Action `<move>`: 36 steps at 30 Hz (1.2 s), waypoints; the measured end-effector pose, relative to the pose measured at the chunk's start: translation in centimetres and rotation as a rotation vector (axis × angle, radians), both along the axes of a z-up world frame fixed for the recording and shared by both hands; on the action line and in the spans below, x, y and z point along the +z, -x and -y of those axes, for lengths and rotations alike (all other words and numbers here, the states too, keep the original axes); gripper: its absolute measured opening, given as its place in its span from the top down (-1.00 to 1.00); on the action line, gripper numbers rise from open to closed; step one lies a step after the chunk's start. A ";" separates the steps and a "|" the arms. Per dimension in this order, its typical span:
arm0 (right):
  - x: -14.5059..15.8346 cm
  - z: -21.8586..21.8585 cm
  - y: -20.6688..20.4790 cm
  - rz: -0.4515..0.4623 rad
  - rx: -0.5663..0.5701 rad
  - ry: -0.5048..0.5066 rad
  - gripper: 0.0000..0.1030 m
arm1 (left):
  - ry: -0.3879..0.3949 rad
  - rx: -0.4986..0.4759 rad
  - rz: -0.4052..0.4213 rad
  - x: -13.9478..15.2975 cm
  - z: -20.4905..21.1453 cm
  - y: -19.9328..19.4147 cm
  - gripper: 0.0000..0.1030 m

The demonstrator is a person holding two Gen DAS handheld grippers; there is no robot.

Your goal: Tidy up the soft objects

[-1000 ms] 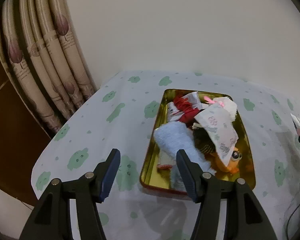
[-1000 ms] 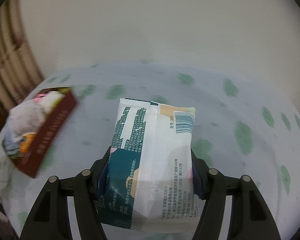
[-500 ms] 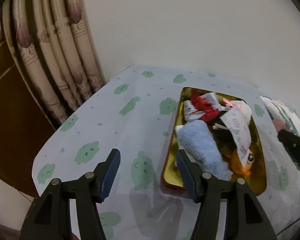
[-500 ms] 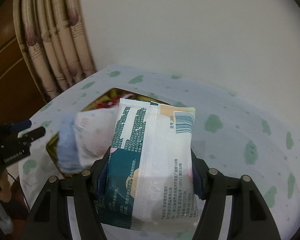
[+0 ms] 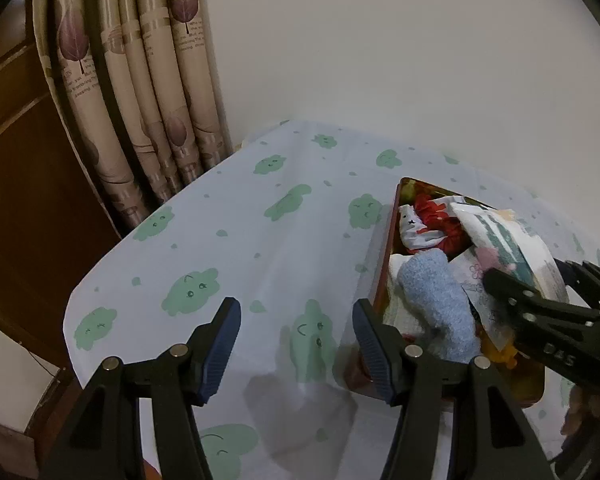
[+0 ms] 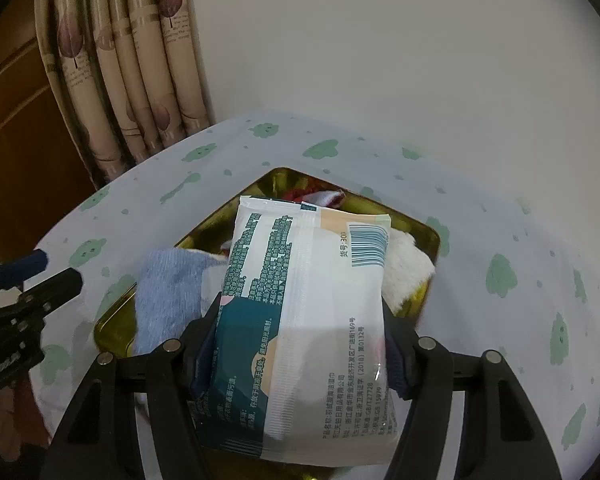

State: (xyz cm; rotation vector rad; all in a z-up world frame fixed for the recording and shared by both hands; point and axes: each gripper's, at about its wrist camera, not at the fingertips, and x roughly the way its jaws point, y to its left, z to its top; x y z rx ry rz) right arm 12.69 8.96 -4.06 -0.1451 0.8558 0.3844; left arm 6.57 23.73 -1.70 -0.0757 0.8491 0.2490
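My right gripper (image 6: 300, 344) is shut on a white and teal tissue pack (image 6: 304, 312), held above a gold tin tray (image 6: 428, 232) on the table. The tray holds a light blue towel (image 6: 168, 288), a white plush piece (image 6: 404, 272) and red cloth (image 5: 436, 216). In the left wrist view the same pack (image 5: 512, 240) hangs over the tray (image 5: 384, 264), gripped by the right gripper (image 5: 532, 276). My left gripper (image 5: 296, 328) stands open over bare tablecloth just left of the tray, with nothing between its fingers. An orange toy (image 5: 500, 352) lies partly hidden under the right gripper.
The table wears a white cloth with green blob prints (image 5: 192, 288) and ends at a rounded left edge. Beige leaf-print curtains (image 5: 140, 80) and a brown wooden panel (image 5: 16, 184) stand to the left. A plain white wall (image 5: 380, 40) rises behind the table.
My right gripper has carried the tissue pack leftward until it sits over the tray. My left gripper has slid left, away from the tray, and stayed open.
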 end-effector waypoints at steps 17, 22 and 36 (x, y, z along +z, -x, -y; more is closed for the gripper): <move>1.4 -0.4 1.6 0.049 -0.037 0.028 -0.91 | 0.009 -0.022 0.006 -0.1 0.6 0.0 -0.16; 2.4 0.5 3.6 0.069 -0.064 0.023 -0.98 | 0.000 -0.028 0.009 0.0 0.9 0.0 -0.16; 2.1 4.8 8.6 0.064 -0.249 -0.047 -0.99 | 0.010 -0.061 0.003 -0.2 2.0 0.0 -0.16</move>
